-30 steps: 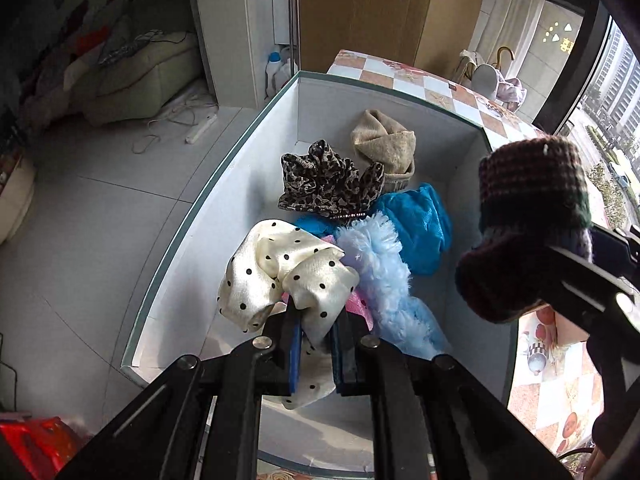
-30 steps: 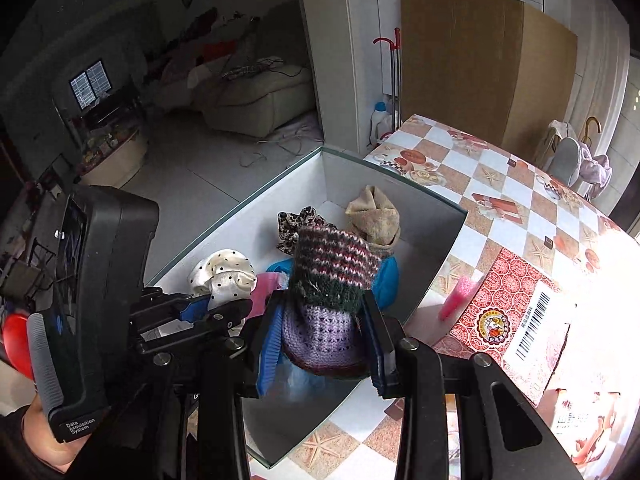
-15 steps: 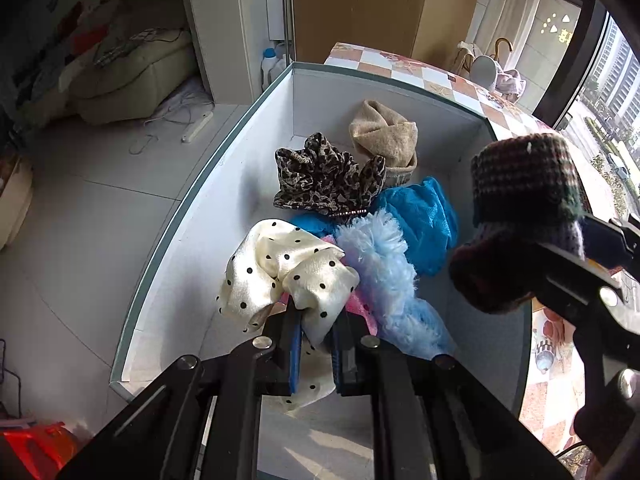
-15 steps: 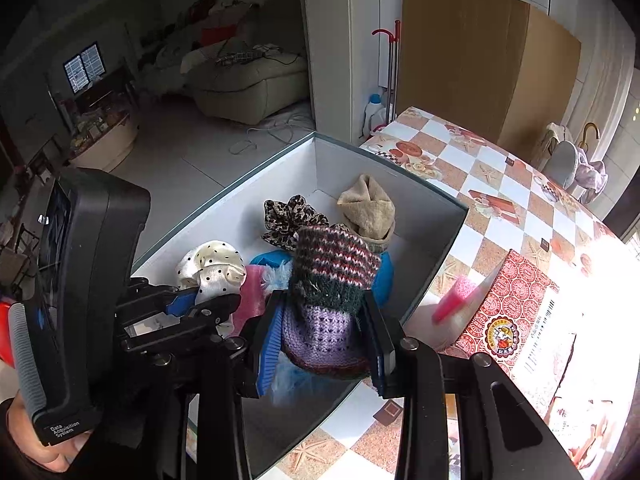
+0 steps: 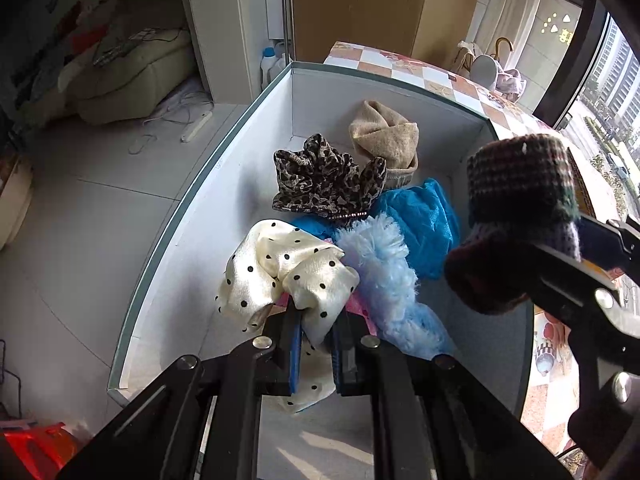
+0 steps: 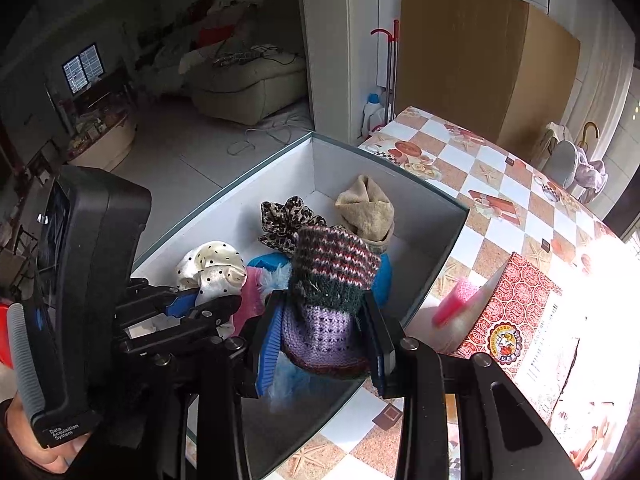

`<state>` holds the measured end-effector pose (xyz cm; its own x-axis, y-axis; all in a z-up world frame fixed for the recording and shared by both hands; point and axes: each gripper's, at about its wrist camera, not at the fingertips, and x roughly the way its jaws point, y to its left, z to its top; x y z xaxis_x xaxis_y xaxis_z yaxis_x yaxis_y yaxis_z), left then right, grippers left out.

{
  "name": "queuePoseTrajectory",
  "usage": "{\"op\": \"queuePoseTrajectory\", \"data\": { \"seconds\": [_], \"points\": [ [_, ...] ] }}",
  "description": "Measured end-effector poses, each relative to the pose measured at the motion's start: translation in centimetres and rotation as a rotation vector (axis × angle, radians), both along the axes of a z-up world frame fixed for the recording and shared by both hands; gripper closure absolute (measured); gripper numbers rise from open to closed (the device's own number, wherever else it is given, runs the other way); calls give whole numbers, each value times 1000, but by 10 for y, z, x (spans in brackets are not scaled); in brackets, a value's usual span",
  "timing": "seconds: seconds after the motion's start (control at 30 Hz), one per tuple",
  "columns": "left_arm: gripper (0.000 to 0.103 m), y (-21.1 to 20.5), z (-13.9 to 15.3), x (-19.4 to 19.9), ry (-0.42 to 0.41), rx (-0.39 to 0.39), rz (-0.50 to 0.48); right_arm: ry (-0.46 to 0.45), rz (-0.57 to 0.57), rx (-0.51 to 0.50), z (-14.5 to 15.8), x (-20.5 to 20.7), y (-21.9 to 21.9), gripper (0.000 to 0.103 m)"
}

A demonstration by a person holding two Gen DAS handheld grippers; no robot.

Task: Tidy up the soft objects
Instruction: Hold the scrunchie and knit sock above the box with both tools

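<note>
Left wrist view: both grippers clamped, left gripper (image 5: 316,340) on polka-dot scrunchie (image 5: 280,276), right gripper (image 6: 320,344) on knit hat (image 6: 332,280).

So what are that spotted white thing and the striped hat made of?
The spotted scrunchie looks like satin: a smooth cream fabric with a soft sheen and black dots. The striped hat looks like knitted wool or acrylic yarn: visible stitches, matte and slightly fuzzy. The exact fibre cannot be told.

Open box (image 5: 408,92) on a checked tablecloth (image 6: 500,184). Inside, at the far wall: a folded beanie (image 5: 386,136), with a scrunchie (image 5: 324,180) in front and to its left. Nearer: a bow (image 5: 284,276) at left, a fluffy duster (image 5: 384,280) beside it. A printed carton (image 6: 516,312) stands right of the box.
</note>
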<state>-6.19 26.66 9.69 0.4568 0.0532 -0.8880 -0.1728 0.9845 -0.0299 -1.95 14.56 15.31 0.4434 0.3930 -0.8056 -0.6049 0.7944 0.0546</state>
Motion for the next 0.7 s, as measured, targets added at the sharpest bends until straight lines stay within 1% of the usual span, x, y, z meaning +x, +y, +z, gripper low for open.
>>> {"op": "queuePoseTrajectory", "data": {
  "seconds": [0.27,0.4,0.5,0.7],
  "points": [
    [90,0,0,-1,0,0,1,-2,5,-11,-1,0,3,65],
    [90,0,-1,-2,-5,13,4,3,4,-14,-3,1,3,65],
    [90,2,-2,-2,-10,-1,7,5,4,-16,-4,2,4,65],
    [90,3,-3,-1,-12,-5,6,2,-1,-20,-5,3,4,65]
  ]
}}
